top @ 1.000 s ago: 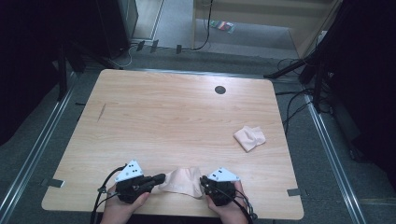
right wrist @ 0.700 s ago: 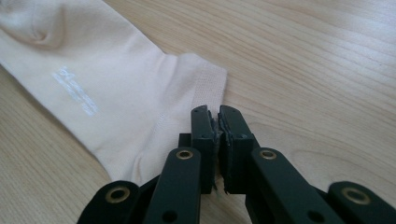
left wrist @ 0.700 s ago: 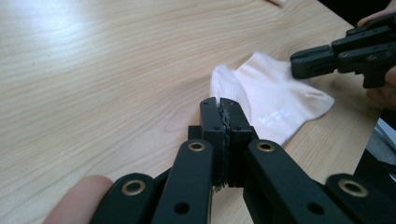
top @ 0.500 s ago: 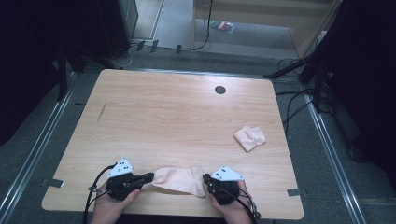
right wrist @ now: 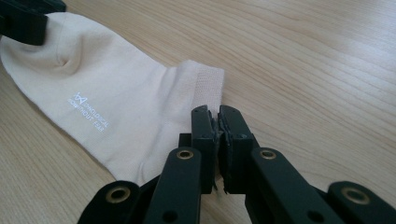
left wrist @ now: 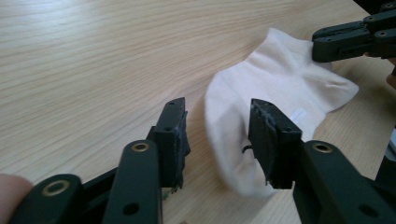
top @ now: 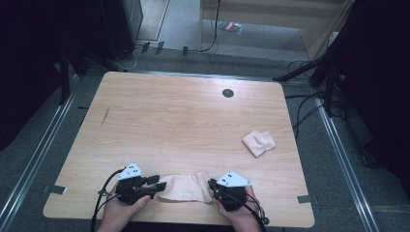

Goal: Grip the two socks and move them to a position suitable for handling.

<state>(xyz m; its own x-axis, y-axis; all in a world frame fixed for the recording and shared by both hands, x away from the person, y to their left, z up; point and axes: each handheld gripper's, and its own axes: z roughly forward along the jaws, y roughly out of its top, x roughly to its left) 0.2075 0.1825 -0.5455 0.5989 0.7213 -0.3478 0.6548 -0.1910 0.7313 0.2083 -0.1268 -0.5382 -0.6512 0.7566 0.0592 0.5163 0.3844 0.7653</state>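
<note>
Sock (top: 186,187): pale beige, small white print on its side, lying flat at the near edge of the surface (top: 183,125).
Right gripper (right wrist: 218,122): jaws clamped on the ribbed cuff.
Left gripper (left wrist: 217,135): jaws parted, toe end between them, unpressed.
Change: left jaws have just been opening; half a second ago they pinched the toe.
</note>
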